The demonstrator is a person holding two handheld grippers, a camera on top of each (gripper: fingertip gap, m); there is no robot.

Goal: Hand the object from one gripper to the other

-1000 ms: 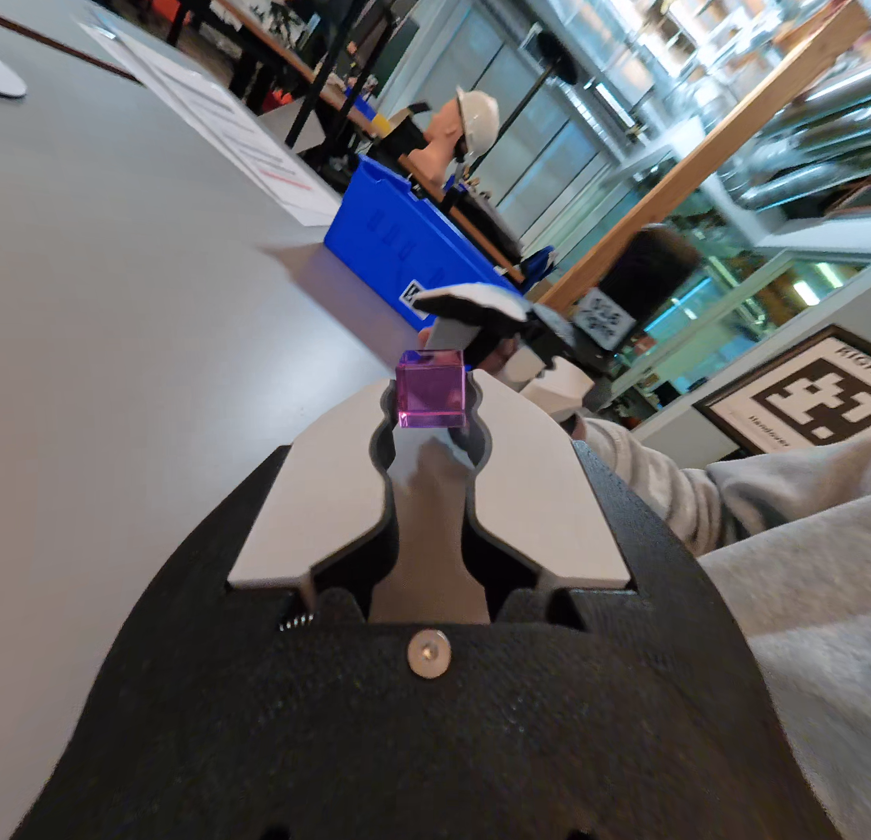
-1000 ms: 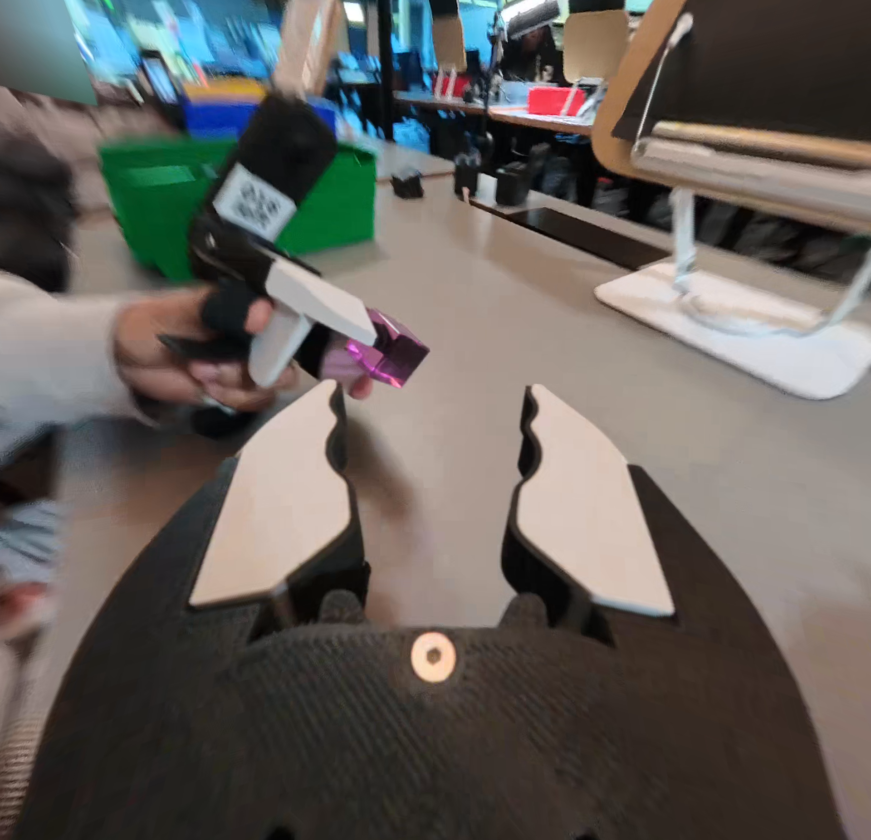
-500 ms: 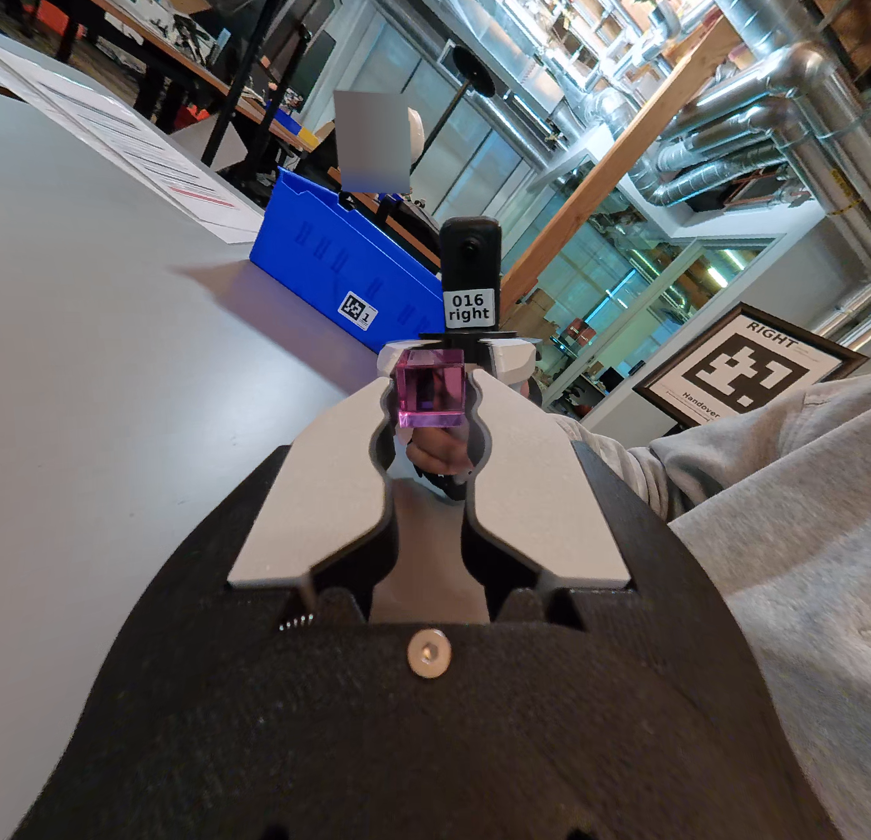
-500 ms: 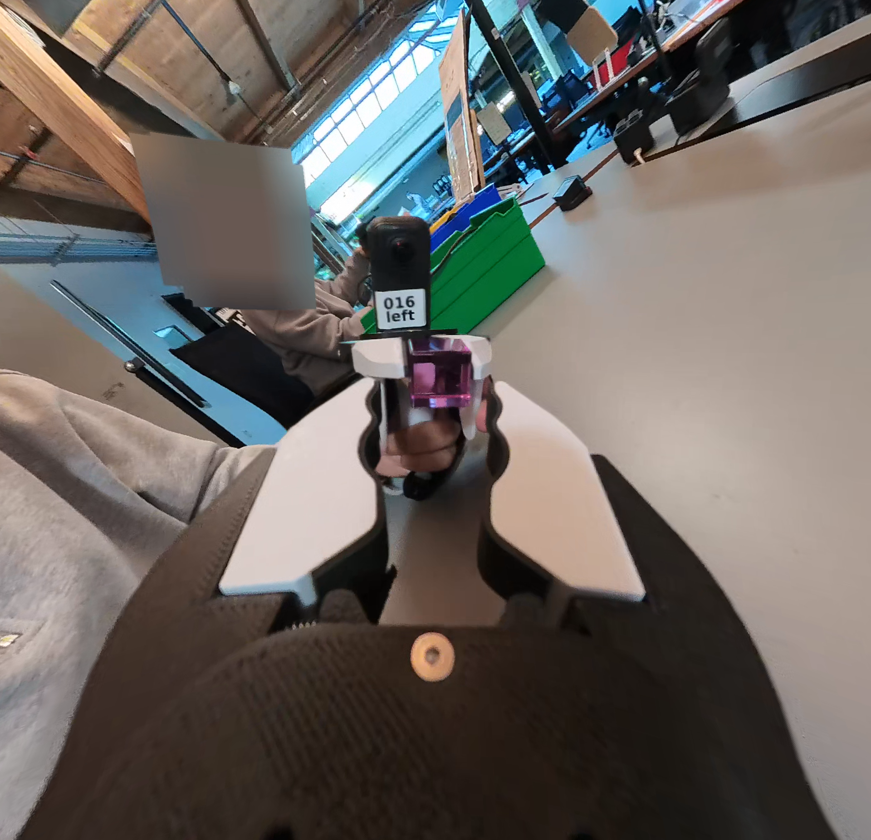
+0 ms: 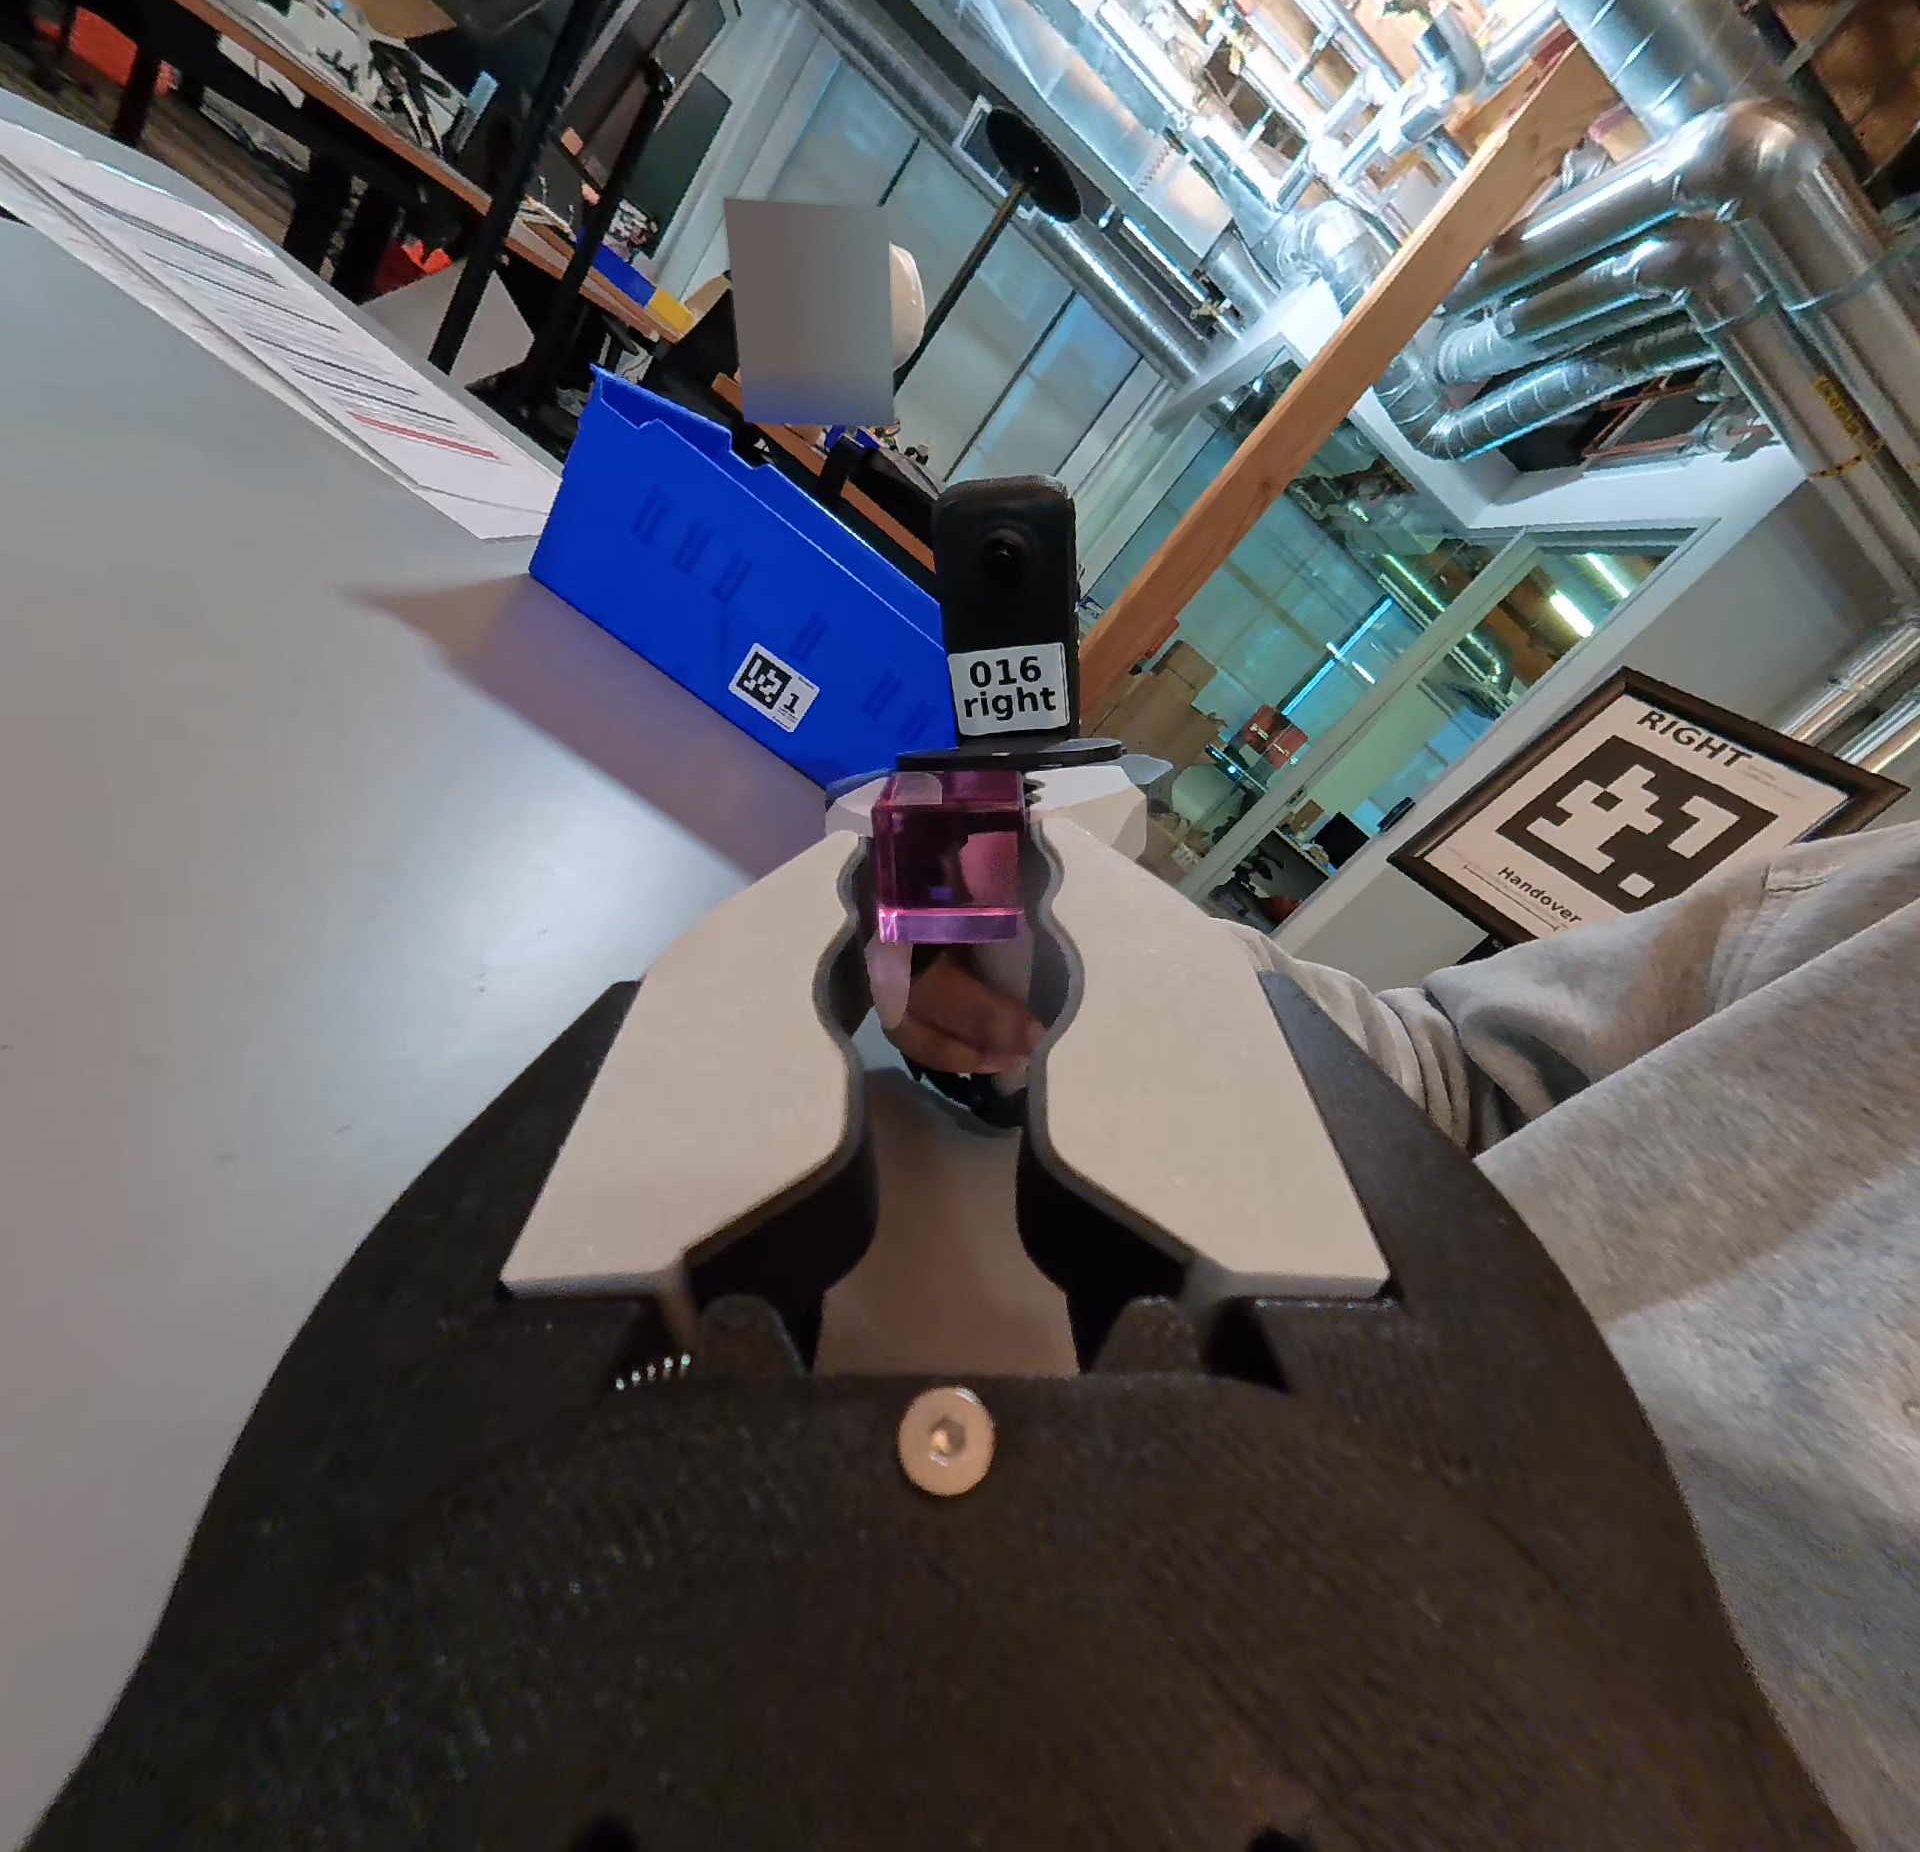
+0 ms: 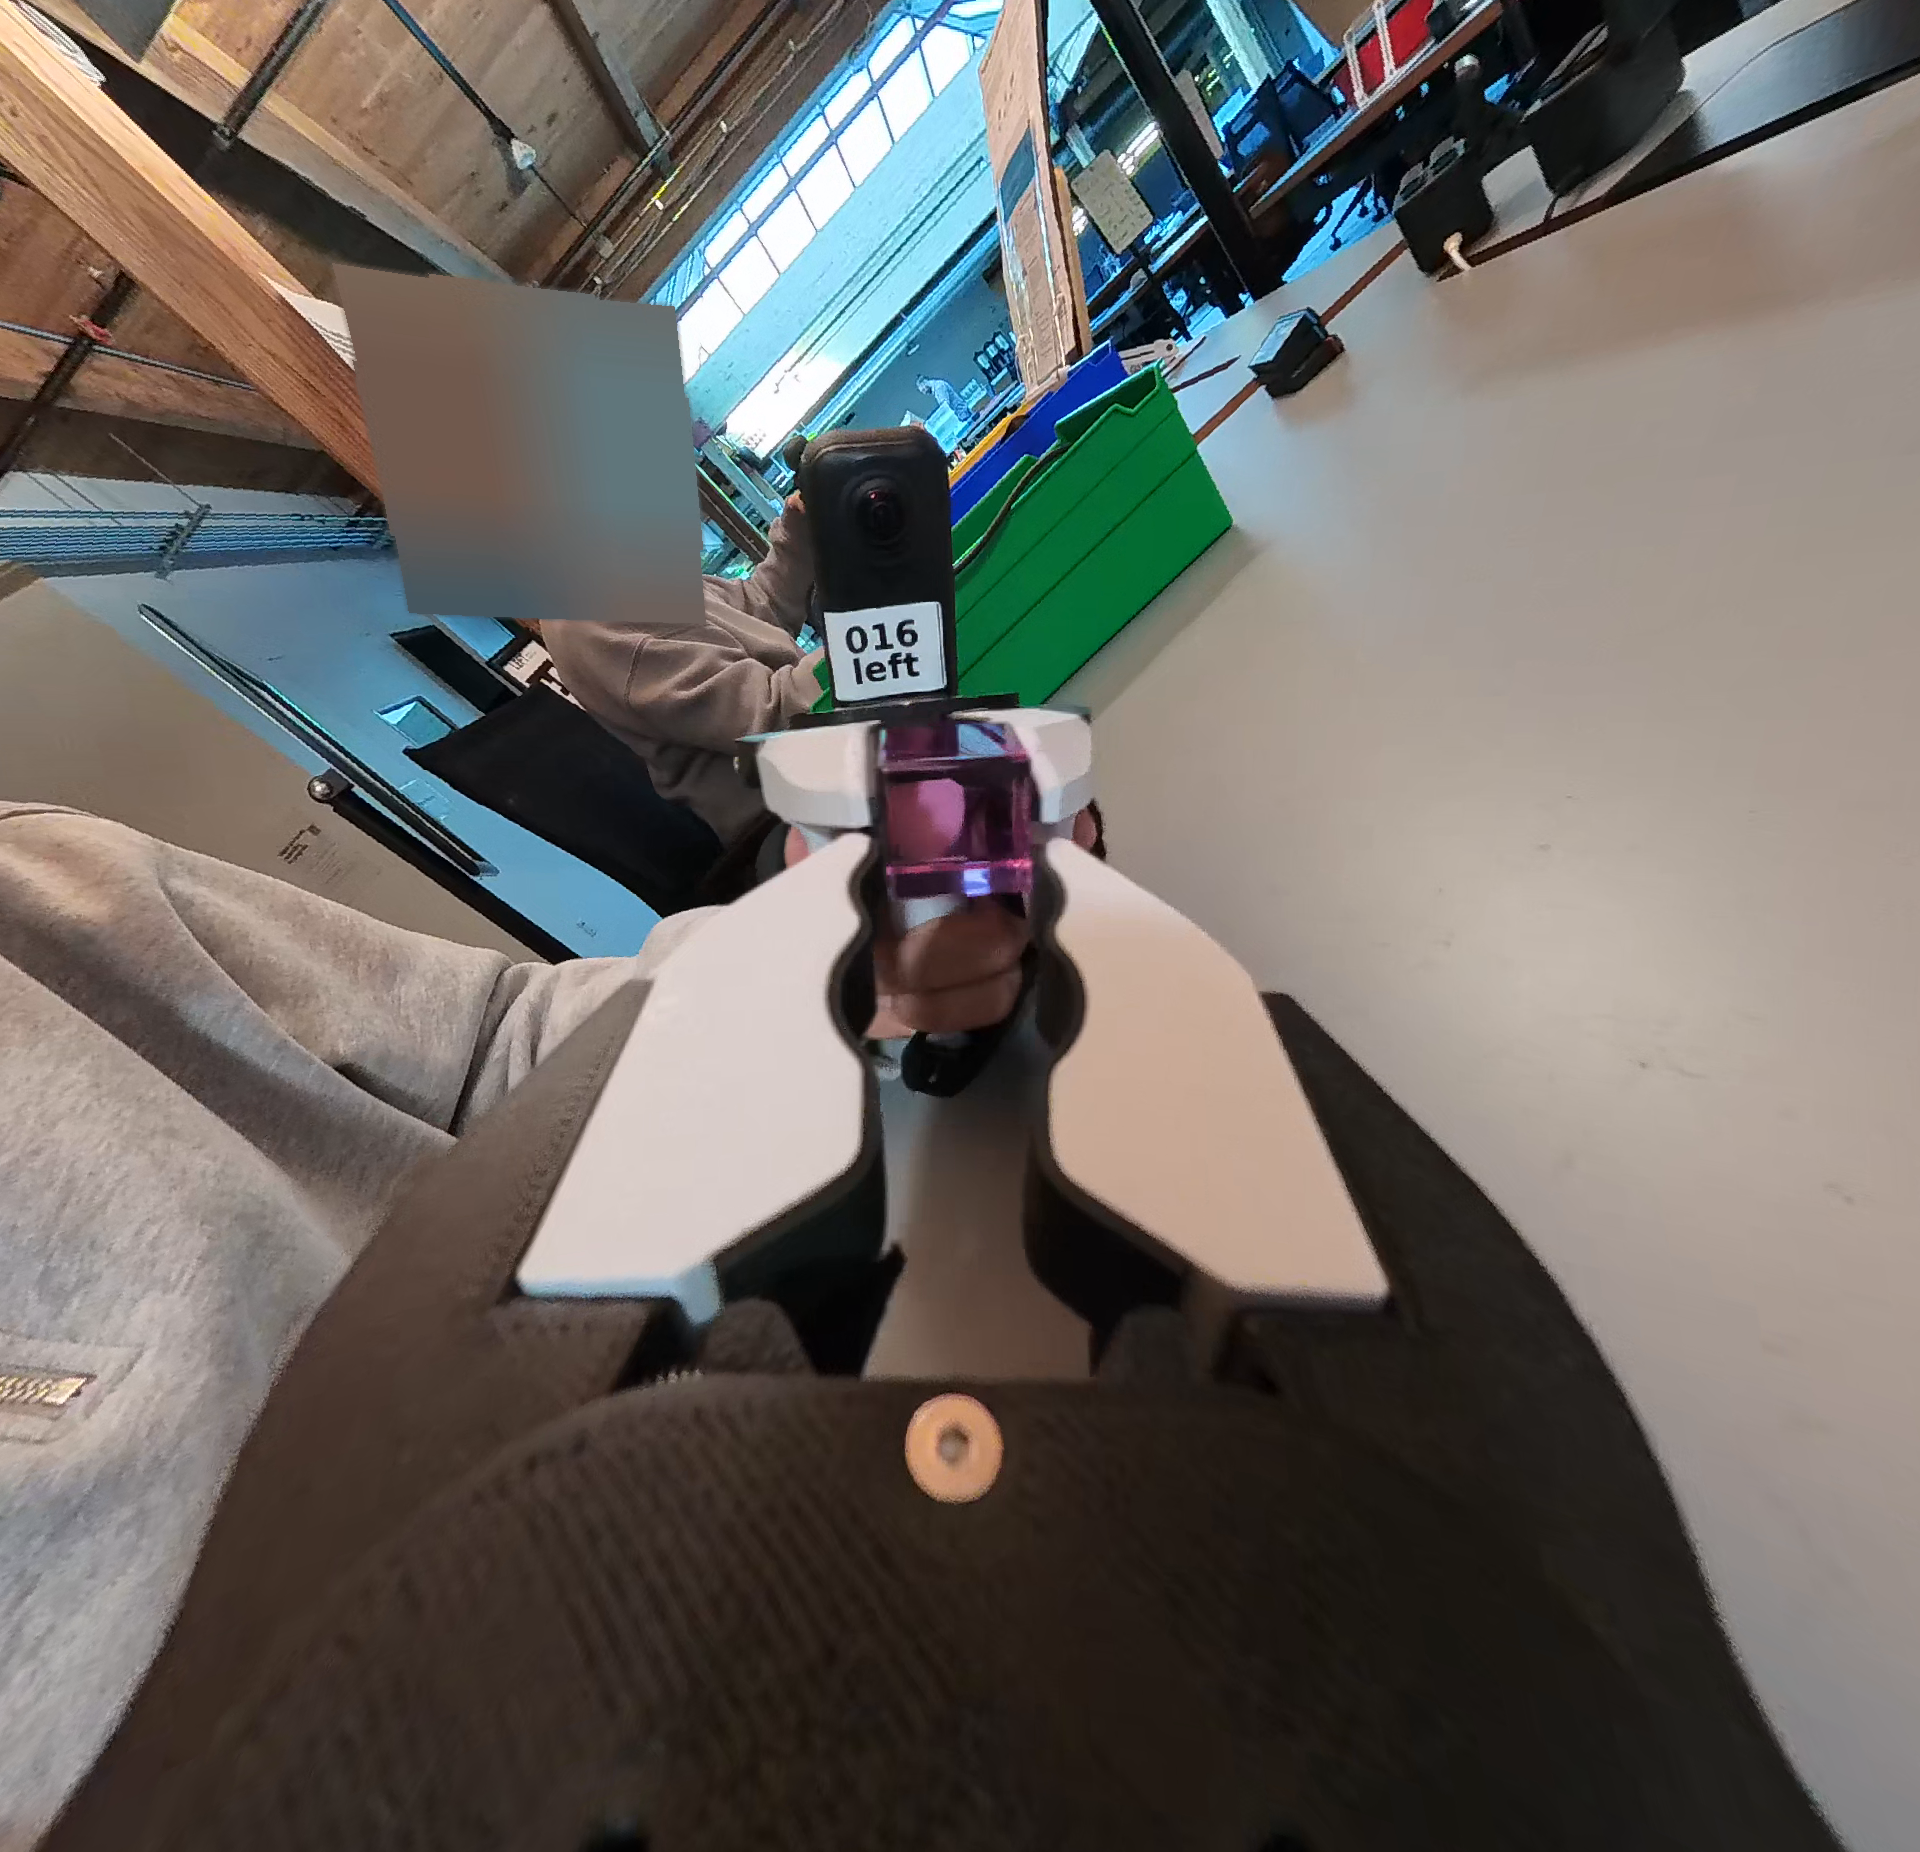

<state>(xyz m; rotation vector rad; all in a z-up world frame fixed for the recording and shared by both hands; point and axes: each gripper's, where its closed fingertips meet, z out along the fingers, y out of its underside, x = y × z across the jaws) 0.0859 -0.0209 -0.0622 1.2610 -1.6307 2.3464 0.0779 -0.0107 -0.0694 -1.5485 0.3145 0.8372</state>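
Both the left hand-held gripper and right hand-held gripper clamp the purple cube above the table. A blue bin and green bin stand behind.

- Cube: see-through purple-pink.
- Left gripper: pale grey fingers on a black textured body.
- Right gripper: white fingers, black ribbed body.
- Bin: bright blue.
- Second bin: green.
- Table: plain grey.
- Sleeve: light grey, perhaps heathered.
- Framed sign: black-and-white blocks.

Bright daylight, sharp focus, strong wide-angle bending at edges.
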